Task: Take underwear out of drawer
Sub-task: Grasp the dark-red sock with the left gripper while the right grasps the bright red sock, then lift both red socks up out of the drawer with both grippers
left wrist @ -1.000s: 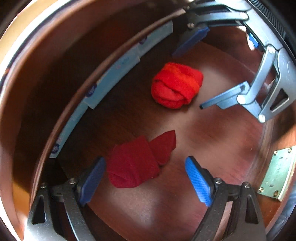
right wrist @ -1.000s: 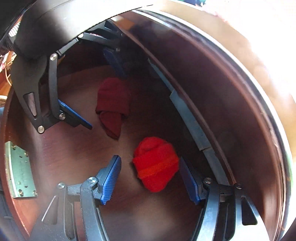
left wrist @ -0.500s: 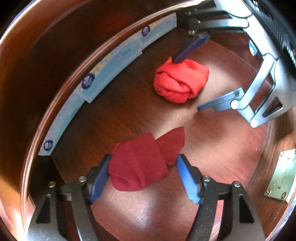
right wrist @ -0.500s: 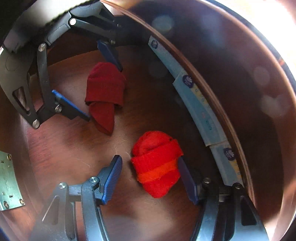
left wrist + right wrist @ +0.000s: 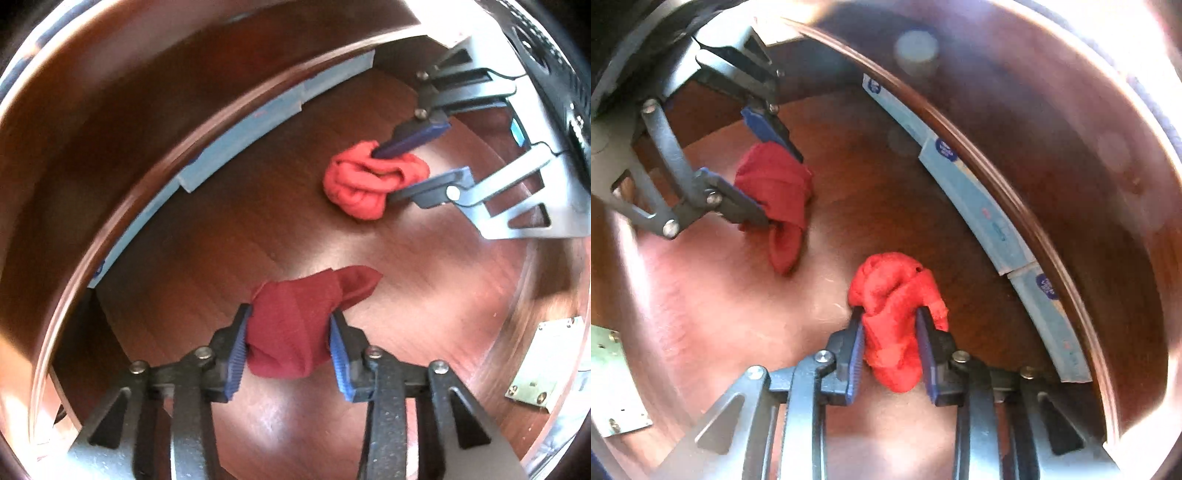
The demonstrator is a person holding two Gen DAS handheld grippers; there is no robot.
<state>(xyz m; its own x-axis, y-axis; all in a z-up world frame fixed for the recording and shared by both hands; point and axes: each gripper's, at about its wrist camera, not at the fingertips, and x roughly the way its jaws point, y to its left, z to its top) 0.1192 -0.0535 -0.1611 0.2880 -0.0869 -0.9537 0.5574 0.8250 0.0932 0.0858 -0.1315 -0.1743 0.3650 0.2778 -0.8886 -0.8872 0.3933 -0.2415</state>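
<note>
Inside a dark brown wooden drawer (image 5: pixel 229 110), pale blue paper packets (image 5: pixel 979 206) line one wall. The left gripper (image 5: pixel 290 345), fingers just closed, pinches a dark red bundle of folded underwear (image 5: pixel 295 325) on the drawer floor; nearby, the right gripper (image 5: pixel 890 349) likewise clamps a bright red rolled underwear bundle (image 5: pixel 894 295).
</note>
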